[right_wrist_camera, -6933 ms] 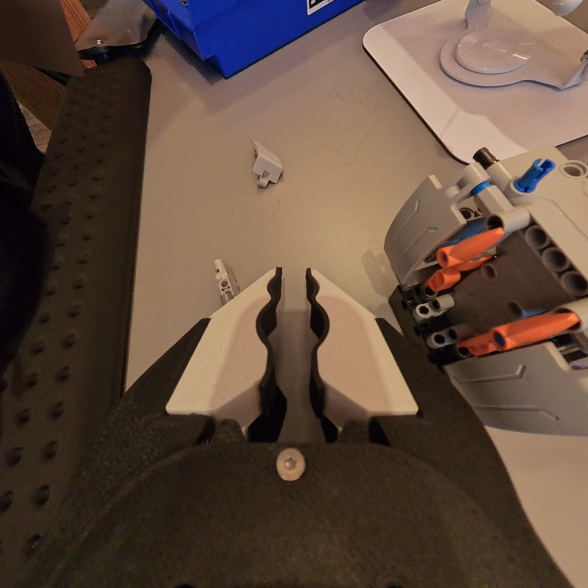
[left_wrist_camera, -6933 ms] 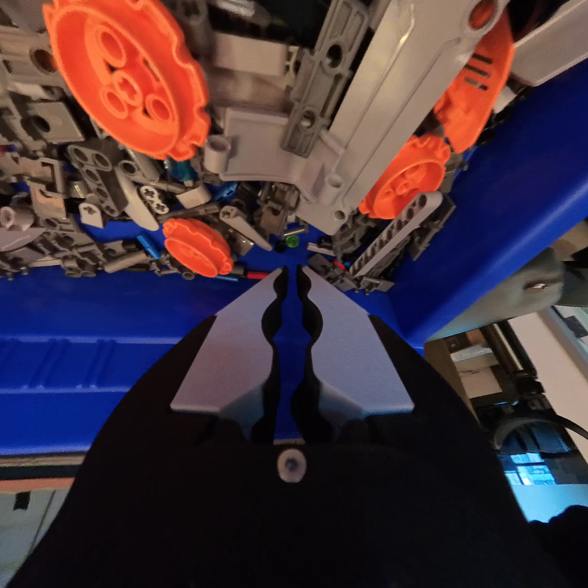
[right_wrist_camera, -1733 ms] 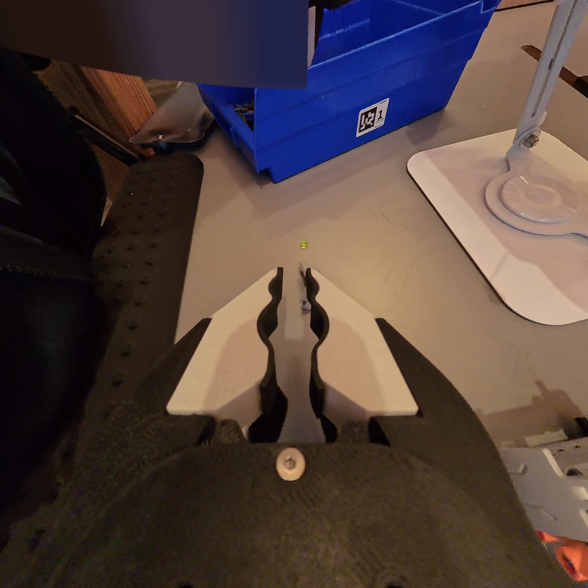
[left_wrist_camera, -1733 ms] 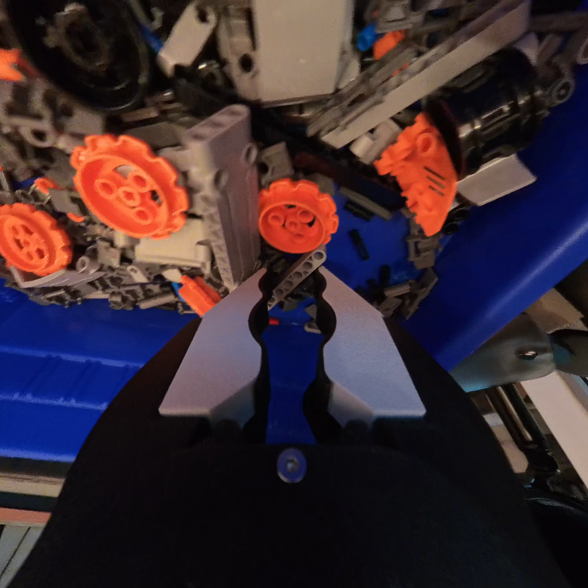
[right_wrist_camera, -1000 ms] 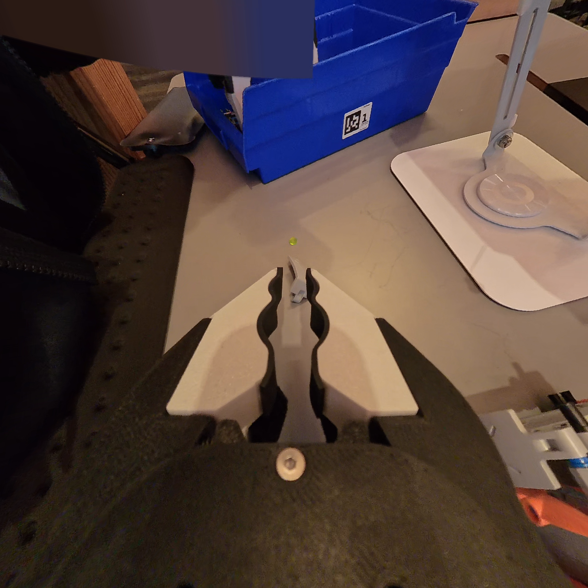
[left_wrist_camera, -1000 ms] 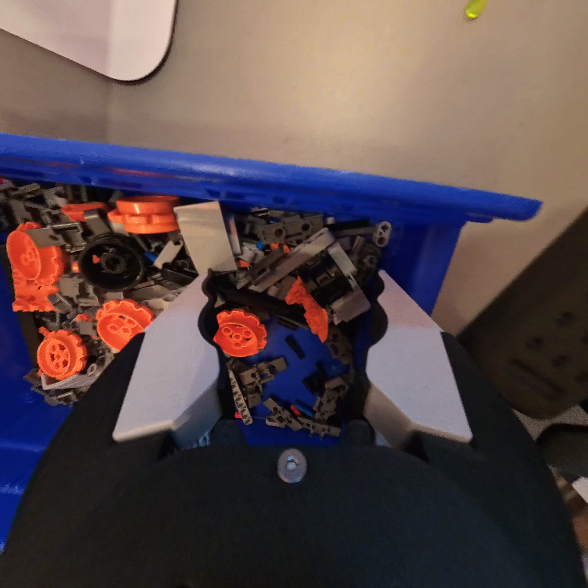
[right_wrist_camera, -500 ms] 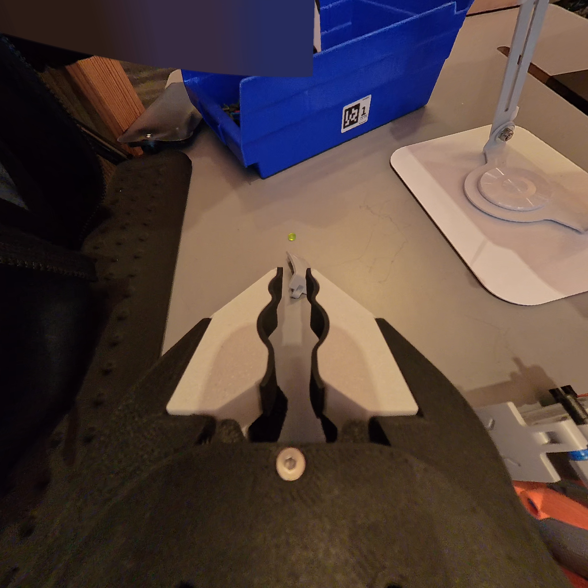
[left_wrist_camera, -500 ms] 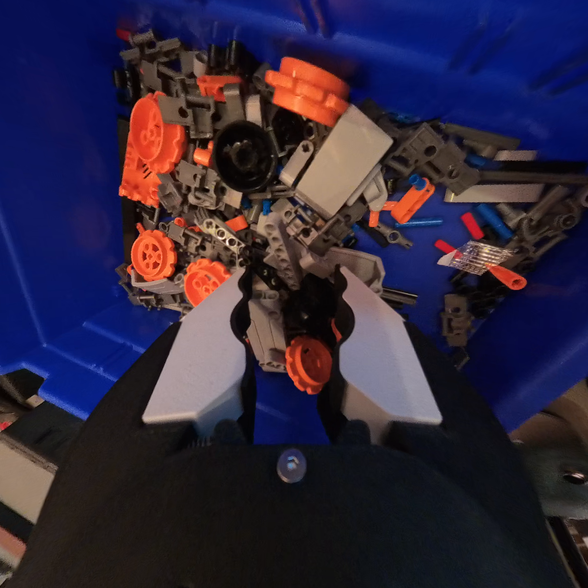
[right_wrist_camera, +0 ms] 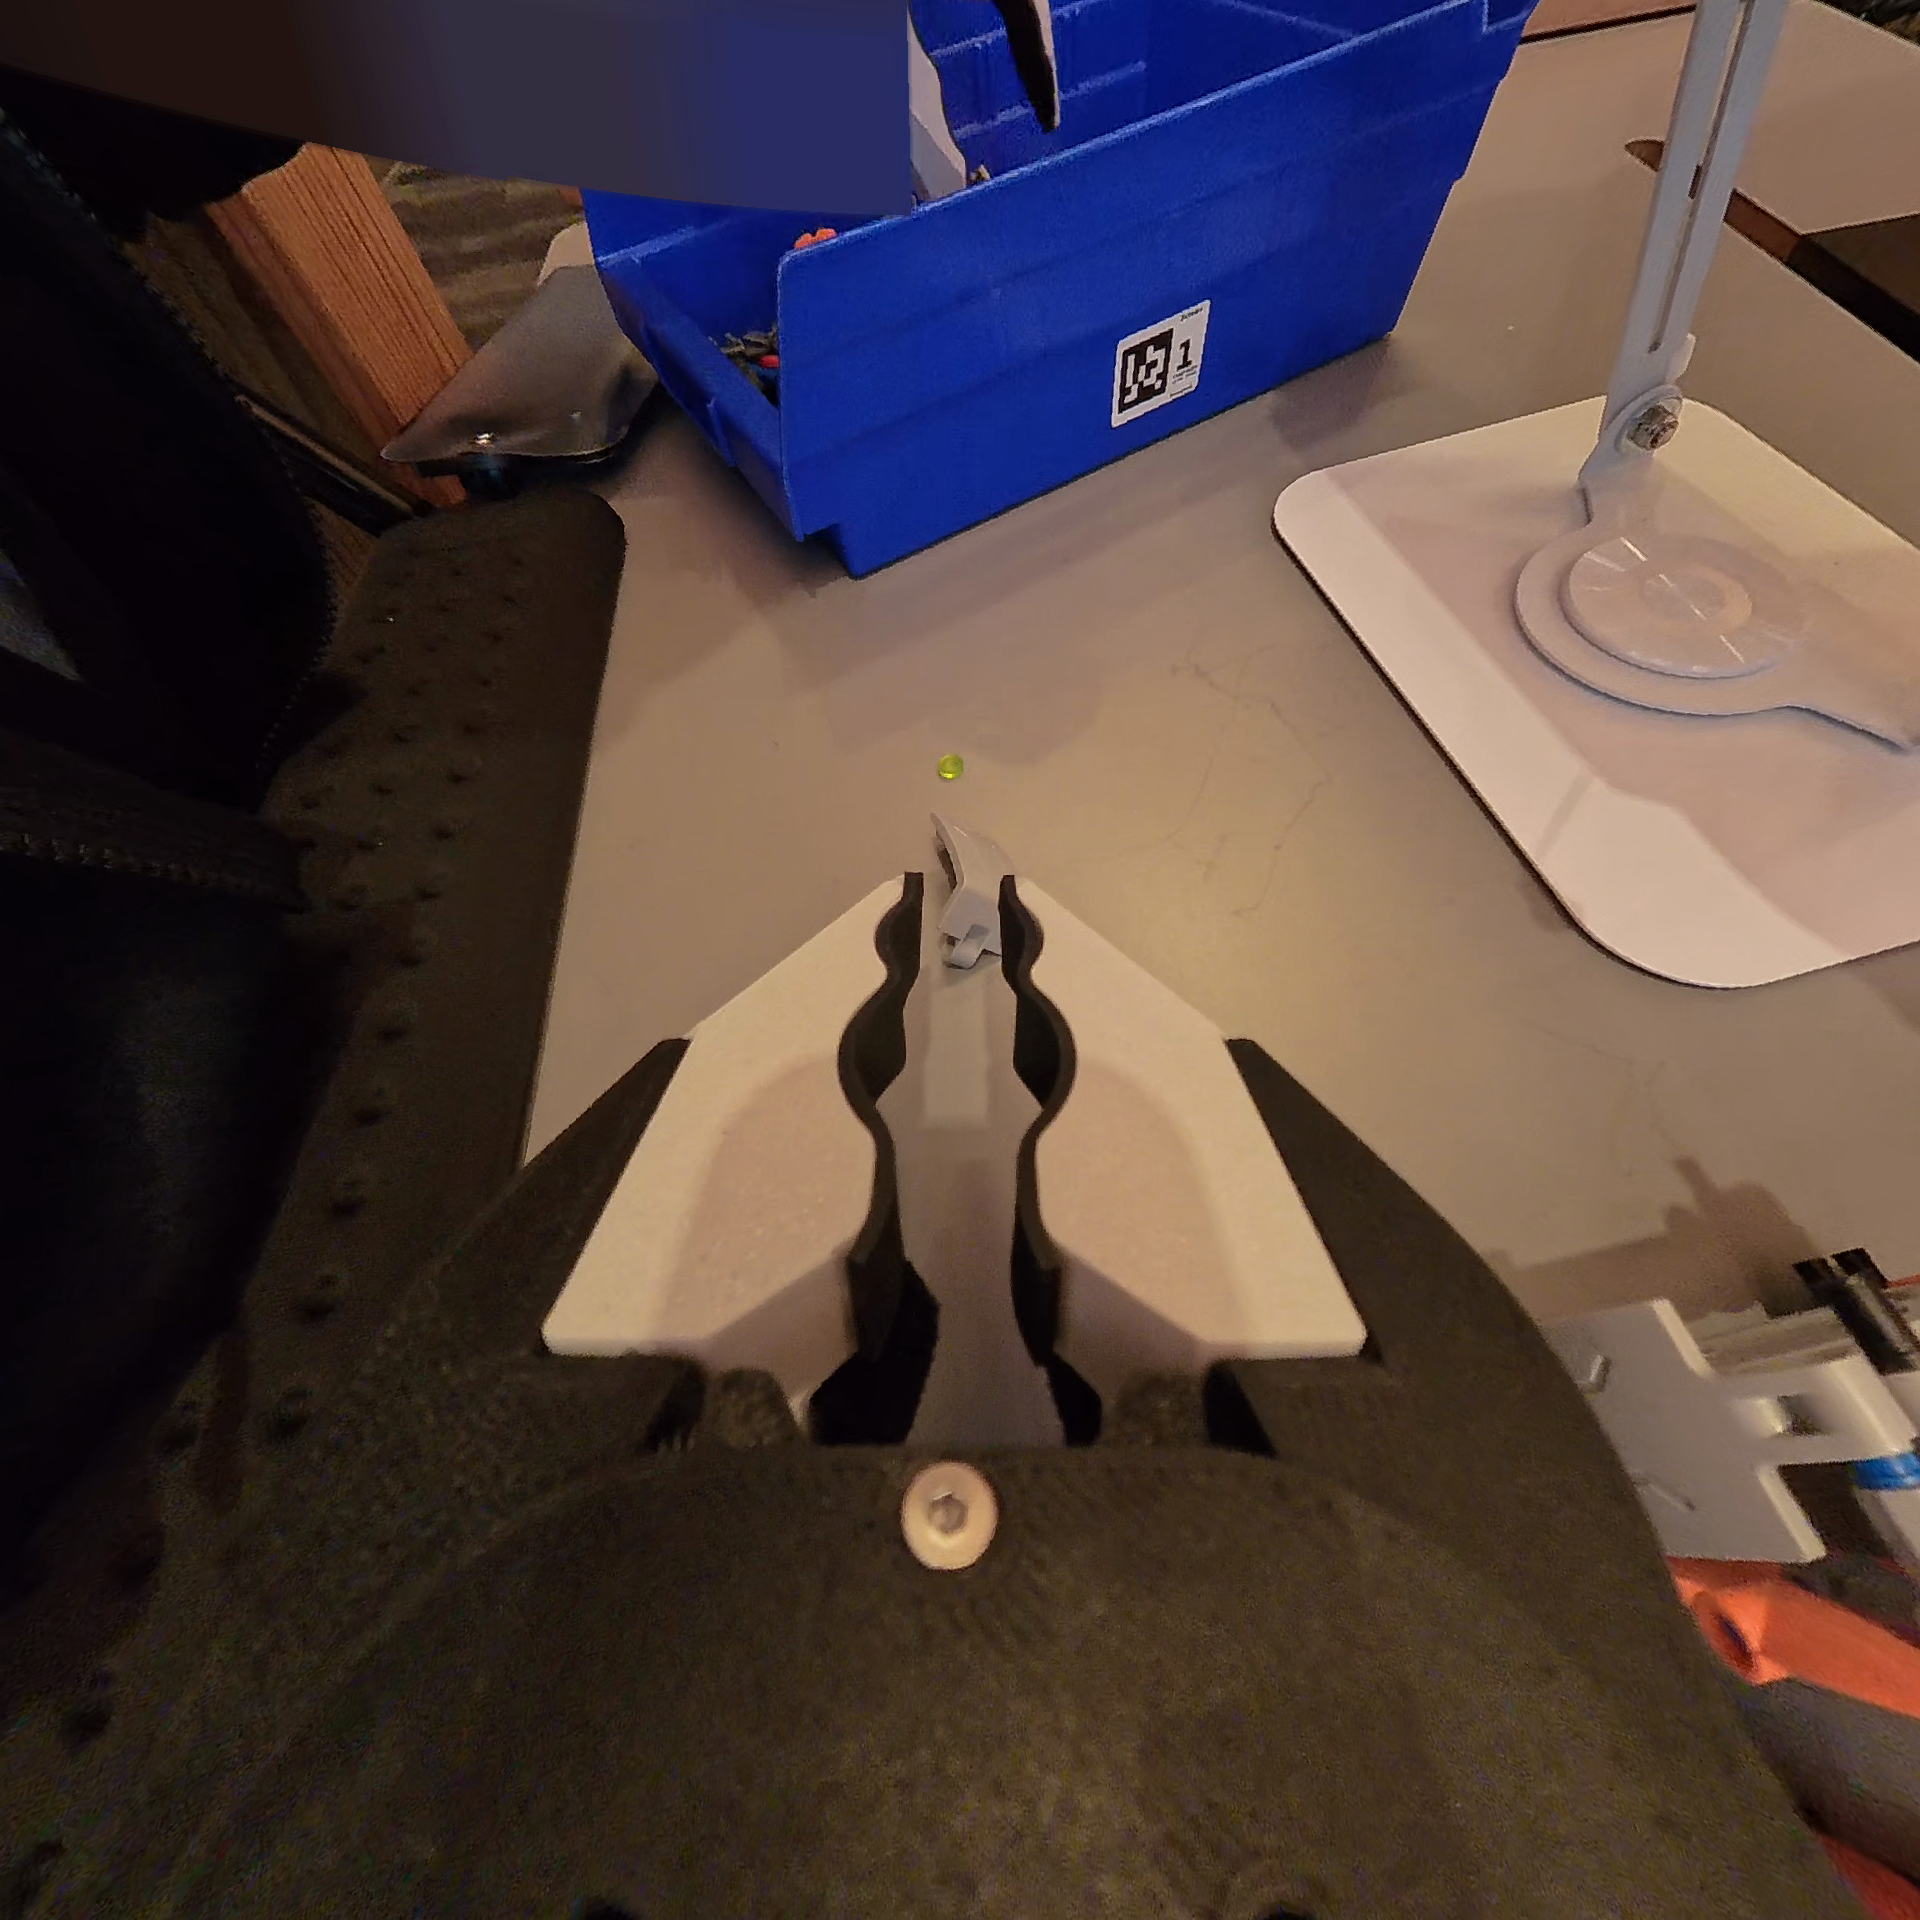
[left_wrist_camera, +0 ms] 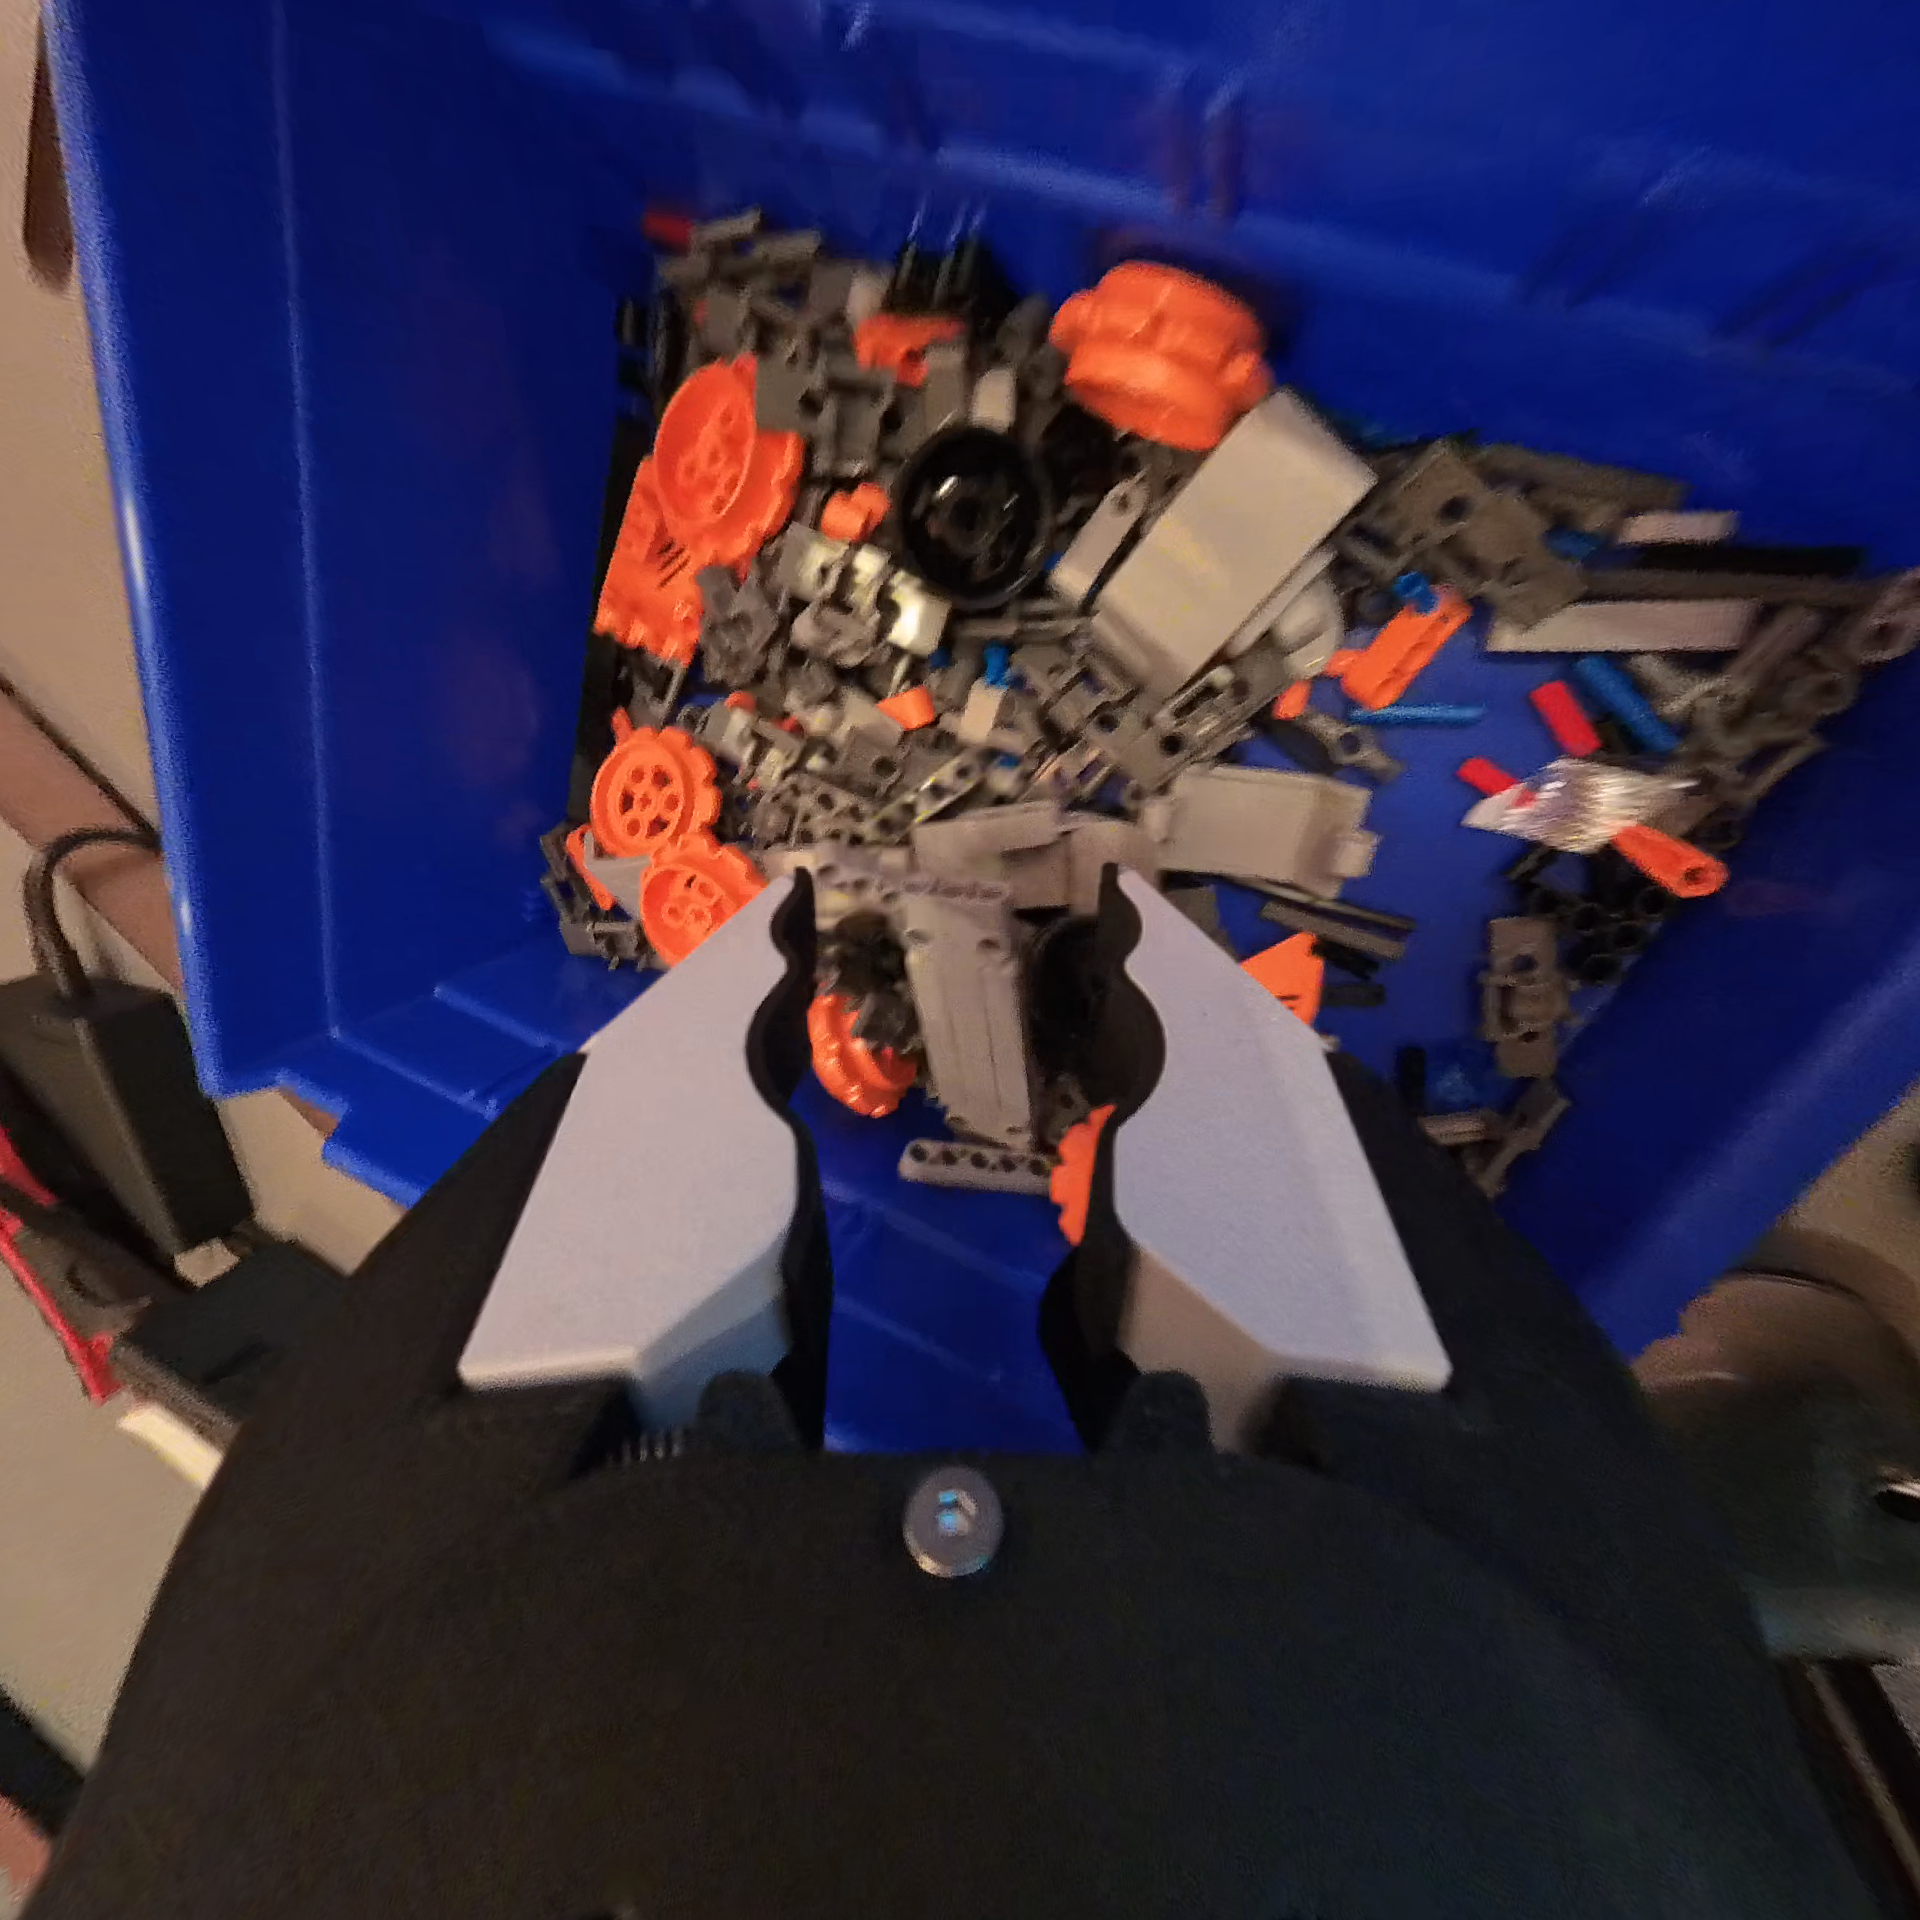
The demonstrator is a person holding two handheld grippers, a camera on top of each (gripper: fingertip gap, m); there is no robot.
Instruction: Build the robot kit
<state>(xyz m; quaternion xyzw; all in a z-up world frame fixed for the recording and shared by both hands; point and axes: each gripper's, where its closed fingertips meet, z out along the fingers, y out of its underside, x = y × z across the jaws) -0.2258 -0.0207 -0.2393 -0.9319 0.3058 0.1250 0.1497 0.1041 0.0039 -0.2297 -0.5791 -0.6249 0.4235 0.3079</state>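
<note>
My left gripper is open and hovers inside a blue bin, over a pile of grey, black and orange building parts. A light grey panel part and a small orange gear lie below the gap between its jaws, untouched. My right gripper has its jaws a narrow slit apart above the grey table. A small grey part sits right at its tips and seems to rest on the table. A tiny green stud lies just beyond it.
The blue bin stands at the back of the table, with the left gripper's finger in it. A white stand base is on the right, a black dimpled pad on the left, and a grey-orange assembled model at the bottom right. My hands' fingertips stand some 35 cm from each other. The tiny green stud is closer to my right gripper, around 11 cm from its tips; the left tips are 25 cm off.
The left gripper let go of a dark beam, opened wide and swung over the bin, and has now narrowed somewhat and sits a little higher. The right gripper drifted slightly, and the grey part now sits nearer its tips.
</note>
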